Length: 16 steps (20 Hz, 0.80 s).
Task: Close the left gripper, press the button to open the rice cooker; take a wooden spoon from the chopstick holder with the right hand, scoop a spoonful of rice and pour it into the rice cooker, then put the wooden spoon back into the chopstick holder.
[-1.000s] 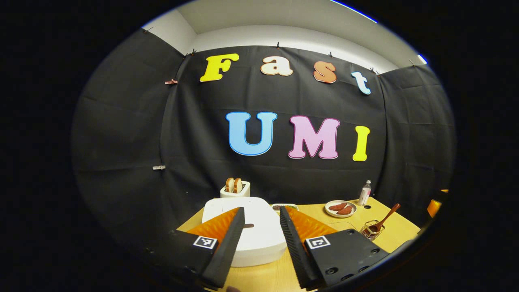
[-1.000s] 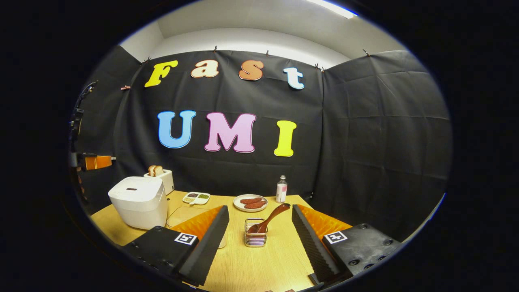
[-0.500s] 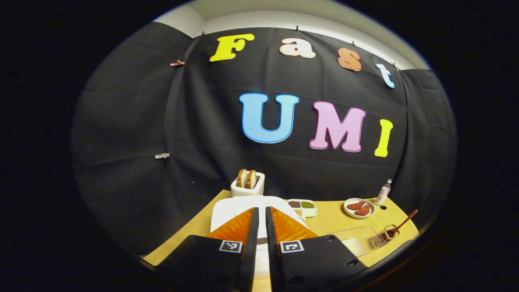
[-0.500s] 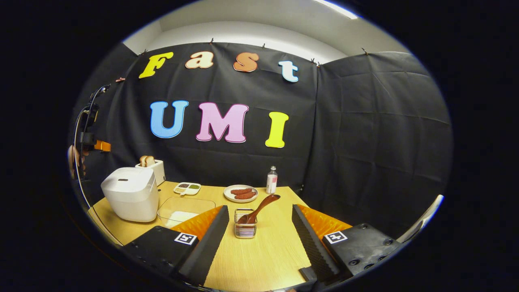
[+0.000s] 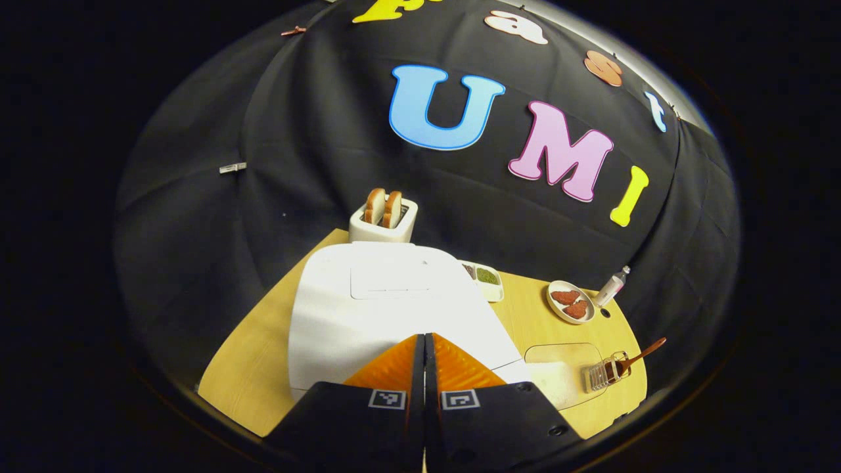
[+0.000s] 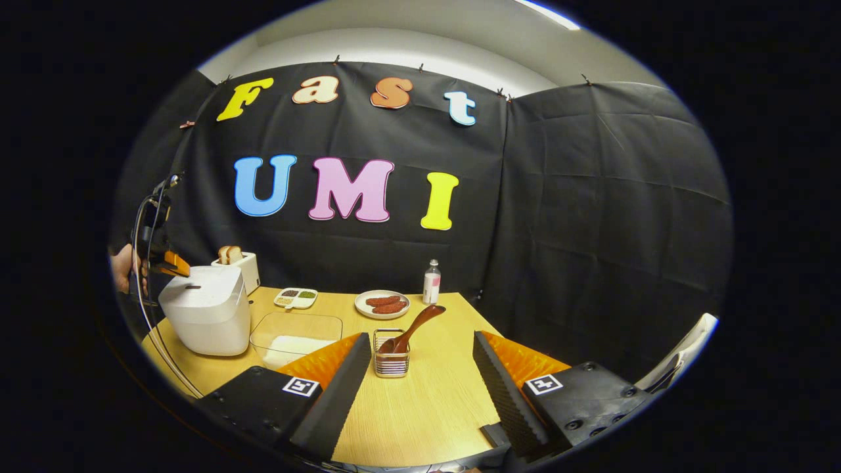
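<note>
The white rice cooker stands with its lid down at the table's left. My left gripper is shut with nothing in it, fingers pressed together, and points down at the front of the lid. From the right gripper view, that left gripper hovers just over the lid's dark button; contact is unclear. The wooden spoon leans in the wire chopstick holder. My right gripper is open, a short way in front of the holder. A clear container of rice lies between cooker and holder.
A toaster with bread stands behind the cooker. A divided condiment dish, a plate of sausages and a small bottle line the back of the table. A hand holds the left gripper. A white chair stands at right.
My left gripper has gone from open to shut, then tilted down and moved in over the cooker's lid. The right gripper has stayed open and drawn back a little from the holder.
</note>
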Each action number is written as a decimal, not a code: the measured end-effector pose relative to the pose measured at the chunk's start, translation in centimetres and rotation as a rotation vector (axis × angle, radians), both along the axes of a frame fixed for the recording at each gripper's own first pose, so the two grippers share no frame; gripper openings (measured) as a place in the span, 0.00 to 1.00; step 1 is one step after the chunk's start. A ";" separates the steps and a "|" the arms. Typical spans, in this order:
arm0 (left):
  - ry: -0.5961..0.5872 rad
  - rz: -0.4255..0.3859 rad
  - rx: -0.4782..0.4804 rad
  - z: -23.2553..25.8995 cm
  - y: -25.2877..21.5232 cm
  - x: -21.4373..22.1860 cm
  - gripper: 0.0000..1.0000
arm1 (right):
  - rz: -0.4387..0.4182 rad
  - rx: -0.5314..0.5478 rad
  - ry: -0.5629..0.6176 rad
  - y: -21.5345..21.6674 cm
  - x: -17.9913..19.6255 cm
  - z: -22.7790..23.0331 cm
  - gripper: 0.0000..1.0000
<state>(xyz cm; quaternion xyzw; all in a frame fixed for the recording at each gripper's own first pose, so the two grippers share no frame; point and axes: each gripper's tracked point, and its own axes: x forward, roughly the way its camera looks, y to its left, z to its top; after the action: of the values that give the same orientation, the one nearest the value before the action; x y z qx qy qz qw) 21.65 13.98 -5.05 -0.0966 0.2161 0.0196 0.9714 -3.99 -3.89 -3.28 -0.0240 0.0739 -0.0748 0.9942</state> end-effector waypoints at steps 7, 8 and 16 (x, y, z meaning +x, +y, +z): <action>0.054 -0.043 0.017 -2.0 -0.8 1.0 0.06 | -0.003 0.011 0.031 0.4 0.5 -0.7 0.98; 0.057 -0.047 0.031 -2.1 -0.8 0.8 0.06 | 0.000 0.005 0.031 0.5 0.7 -0.8 0.98; -0.064 0.013 -0.023 0.2 -0.5 0.7 0.07 | 0.065 0.017 0.012 2.0 2.6 0.0 0.98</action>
<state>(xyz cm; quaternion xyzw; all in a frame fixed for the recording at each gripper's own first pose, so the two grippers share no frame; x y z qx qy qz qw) 22.37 13.48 -4.81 -0.1097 0.1847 0.0202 0.9765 -1.43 -1.91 -3.25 -0.0182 0.0794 -0.0416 0.9958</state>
